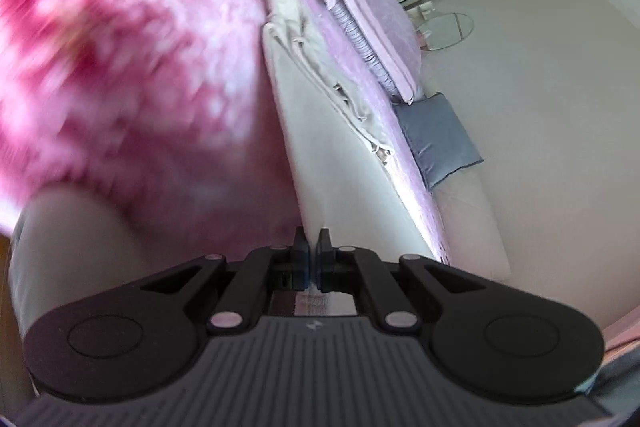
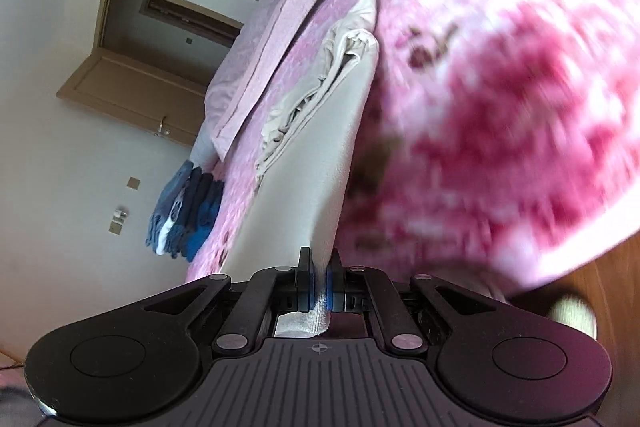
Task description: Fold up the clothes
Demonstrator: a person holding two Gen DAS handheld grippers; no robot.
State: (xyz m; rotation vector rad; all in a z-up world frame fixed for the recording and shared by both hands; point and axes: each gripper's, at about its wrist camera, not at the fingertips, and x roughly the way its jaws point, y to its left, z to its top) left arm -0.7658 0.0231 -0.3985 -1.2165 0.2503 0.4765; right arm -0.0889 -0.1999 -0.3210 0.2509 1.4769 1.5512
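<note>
Both tongs are clamped on one cream garment (image 1: 320,147) stretched over a pink floral bedspread (image 1: 120,67): the left gripper (image 1: 312,251) pinches one near corner, the right gripper (image 2: 319,267) the other. The cloth's long axis runs straight away from both cameras toward its bunched far end near the pillows (image 2: 256,59).

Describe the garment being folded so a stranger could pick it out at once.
Start at the bed with the pink floral bedspread. Across it stretches a cream garment, pulled taut between the left gripper and right gripper, with its far end bunched. It is the only plain pale cloth there: the pile of clothes at the bed's edge is blue, and the pillows are pink.
</note>
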